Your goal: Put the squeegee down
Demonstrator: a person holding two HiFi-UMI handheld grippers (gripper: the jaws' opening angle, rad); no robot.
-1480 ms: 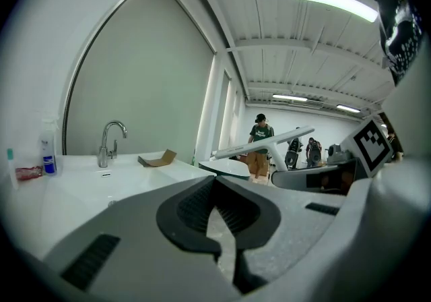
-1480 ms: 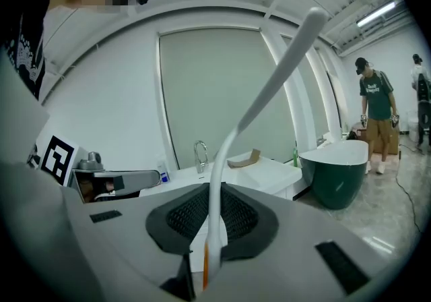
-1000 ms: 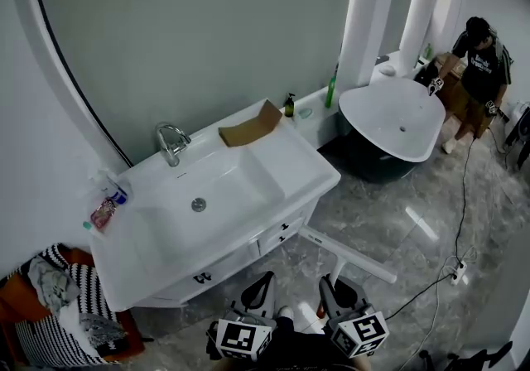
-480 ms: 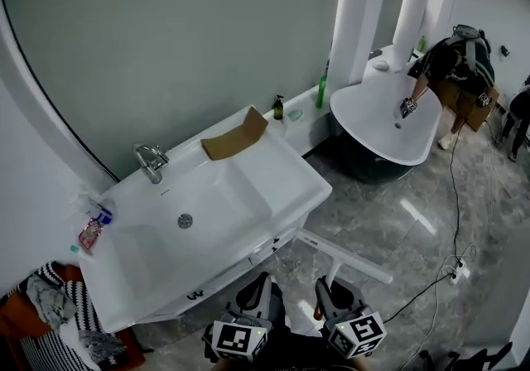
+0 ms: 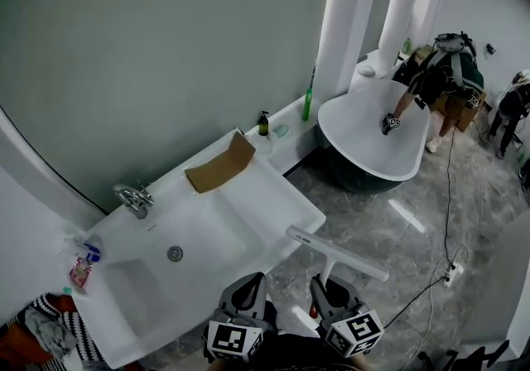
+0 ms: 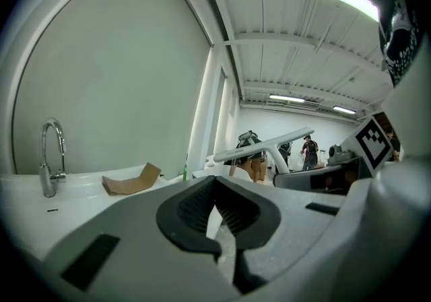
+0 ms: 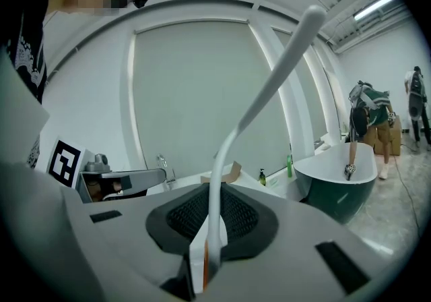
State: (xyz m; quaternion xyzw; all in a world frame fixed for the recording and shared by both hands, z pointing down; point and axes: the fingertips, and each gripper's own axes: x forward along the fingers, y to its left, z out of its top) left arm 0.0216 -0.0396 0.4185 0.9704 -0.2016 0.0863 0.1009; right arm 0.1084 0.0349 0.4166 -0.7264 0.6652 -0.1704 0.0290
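Observation:
The white T-shaped squeegee (image 5: 335, 252) hangs over the grey marble floor, just past the front right corner of the white sink vanity (image 5: 281, 195). My right gripper (image 5: 325, 286) is shut on its thin handle. In the right gripper view the squeegee (image 7: 269, 92) rises from between the black pads (image 7: 236, 216) and curves up to the right. My left gripper (image 5: 251, 286) sits beside it at the bottom of the head view, near the vanity's front edge. Its jaws (image 6: 217, 203) meet at the tips with nothing between them. The squeegee blade (image 6: 262, 147) shows to its right.
On the vanity stand a chrome tap (image 5: 132, 198) and a bent brown card (image 5: 219, 166). Two bottles (image 5: 263, 122) line the ledge behind. A person (image 5: 439, 71) leans over a dark-sided bathtub (image 5: 364, 125). A cable and socket strip (image 5: 451, 274) lie on the floor; clothes (image 5: 37, 332) are piled lower left.
Both grippers and the squeegee have moved right along the vanity front, so the sink has slid left and down in the head view. The person at the tub has bent over it.

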